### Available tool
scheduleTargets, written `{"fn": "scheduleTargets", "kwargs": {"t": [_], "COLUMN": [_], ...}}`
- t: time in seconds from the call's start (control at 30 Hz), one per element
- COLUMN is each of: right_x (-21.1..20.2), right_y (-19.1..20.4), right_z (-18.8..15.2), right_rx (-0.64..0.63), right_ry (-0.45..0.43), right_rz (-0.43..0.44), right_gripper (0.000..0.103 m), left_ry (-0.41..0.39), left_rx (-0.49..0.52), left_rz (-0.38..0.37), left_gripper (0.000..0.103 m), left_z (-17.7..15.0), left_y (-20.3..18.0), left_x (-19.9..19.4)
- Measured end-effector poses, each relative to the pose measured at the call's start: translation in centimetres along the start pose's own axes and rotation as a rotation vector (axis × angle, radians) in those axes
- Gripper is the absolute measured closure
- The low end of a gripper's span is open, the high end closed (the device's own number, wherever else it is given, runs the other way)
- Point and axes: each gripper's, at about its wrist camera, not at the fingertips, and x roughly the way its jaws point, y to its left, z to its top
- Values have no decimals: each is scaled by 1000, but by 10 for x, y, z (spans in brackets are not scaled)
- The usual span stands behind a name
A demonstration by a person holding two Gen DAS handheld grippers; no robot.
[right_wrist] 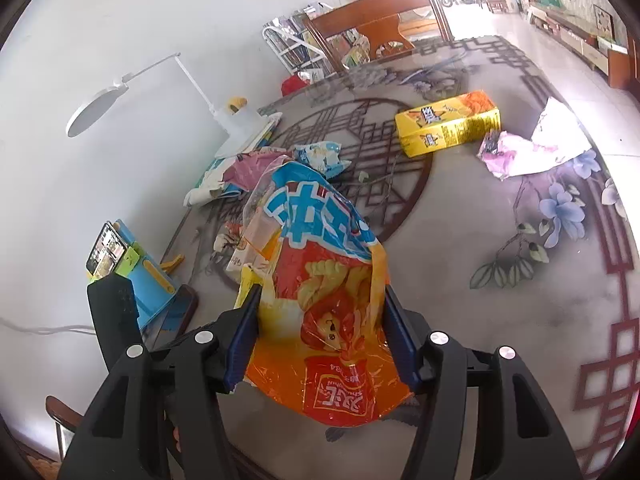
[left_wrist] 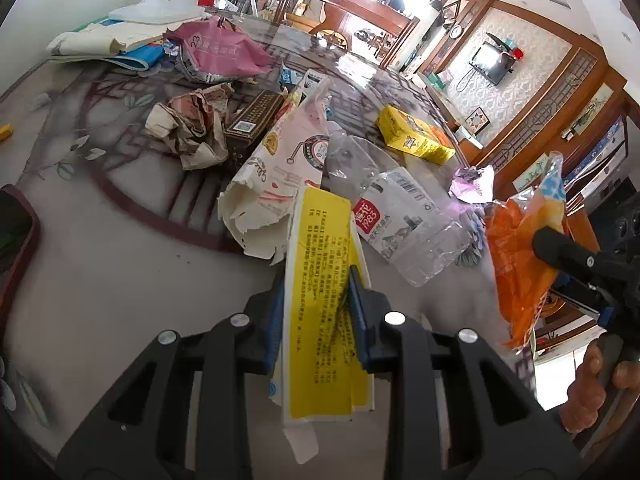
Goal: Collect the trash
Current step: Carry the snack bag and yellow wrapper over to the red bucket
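Observation:
My left gripper is shut on a flattened yellow and white carton, whose printed face stands between the blue pads. Beyond it lie a crushed clear plastic bottle with a red label and a torn cream paper bag. My right gripper is shut on an orange and blue snack bag, which stands up between its fingers. In the left wrist view that same snack bag hangs at the right, with a person's hand below it.
A yellow box lies further back on the patterned table, a pink wrapper beside it. Crumpled brown paper, a dark box and a pink bag lie at the left. A phone on a blue stand sits near a white lamp.

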Motion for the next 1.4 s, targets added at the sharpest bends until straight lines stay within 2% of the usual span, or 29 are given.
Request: {"fn": "scheduleTargets", "kwargs": {"t": [0.4, 0.7, 1.03, 1.2, 1.4], "right_x": [-17, -35, -61, -73, -83], "right_y": [-14, -22, -41, -57, -81], "right_z": [4, 4, 1, -3, -11], "right_rx": [46, 69, 106, 140, 180], "right_ry": [-48, -83, -112, -120, -102], "right_rz": [20, 50, 64, 47, -61], "right_gripper": [47, 47, 46, 46, 46], "left_ry": [-62, -88, -108, -101, -73], "left_rx": [23, 20, 92, 129, 173], "left_rz": [-8, -7, 2, -4, -21], "left_gripper": [75, 75, 75, 75, 75], "left_z": [-12, -8, -6, -8, -14], "left_y": [-25, -41, -83, -102, -129], "left_x": [-34, -47, -53, -50, -38]}}
